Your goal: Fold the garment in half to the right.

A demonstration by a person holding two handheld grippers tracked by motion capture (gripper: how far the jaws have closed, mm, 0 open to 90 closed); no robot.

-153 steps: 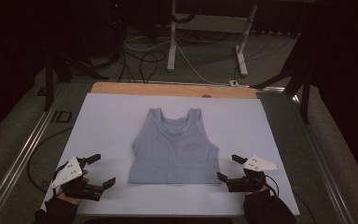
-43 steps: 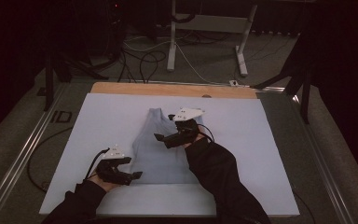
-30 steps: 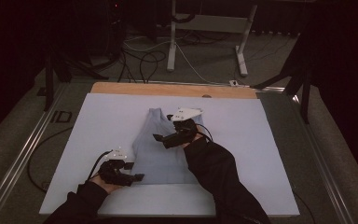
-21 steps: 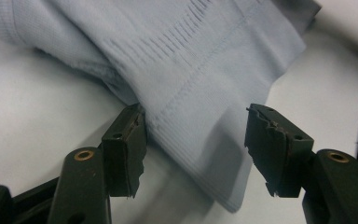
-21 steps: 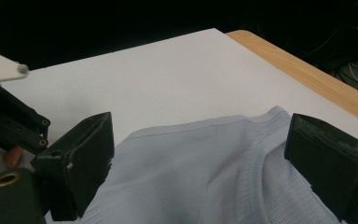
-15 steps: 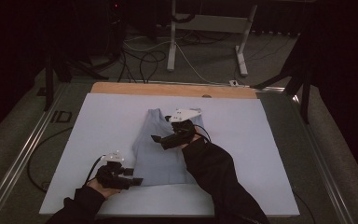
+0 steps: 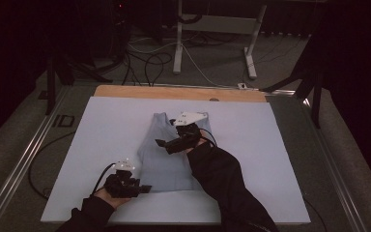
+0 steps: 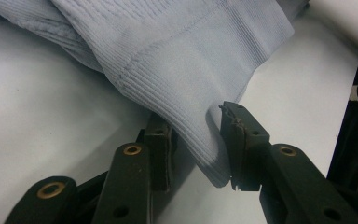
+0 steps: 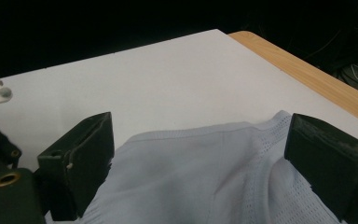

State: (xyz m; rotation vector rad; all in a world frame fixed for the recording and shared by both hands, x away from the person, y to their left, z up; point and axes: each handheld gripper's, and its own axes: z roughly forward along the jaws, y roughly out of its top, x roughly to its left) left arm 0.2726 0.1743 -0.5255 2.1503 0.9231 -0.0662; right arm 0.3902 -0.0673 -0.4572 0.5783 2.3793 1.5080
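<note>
High view: a pale blue tank top (image 7: 166, 154) lies on the white table cover (image 7: 101, 130), near the middle and a little toward the person's side. It looks narrower than a flat top would, so I judge it folded over lengthwise. The left gripper (image 7: 142, 188) sits at the garment's 7 o'clock corner, at the hem. The right gripper (image 7: 163, 144) hovers over the upper middle of the fabric, its sleeve (image 7: 222, 183) crossing in from 5 o'clock. A wooden edge (image 7: 178, 93) borders the table at 12 o'clock.

Left gripper view: the ribbed hem of the tank top (image 8: 186, 84) droops between the two black jaws. They stand a little apart with the cloth between them, one touching the fold at 3 o'clock, so the gripper is parted and not yet clamped on it.

Right gripper view: the jaws stand wide apart, holding nothing, with the mesh-lined shoulder of the tank top (image 9: 205, 177) between and below them. The white table cover (image 9: 168, 79) stretches to 12 o'clock.

The step in hand seems to be a fold of the garment, with both grippers taking their grip. Next, the left would need to close on the hem corner and the right to drop and pinch the shoulder edge, so both ends lift together without the layers slipping.
</note>
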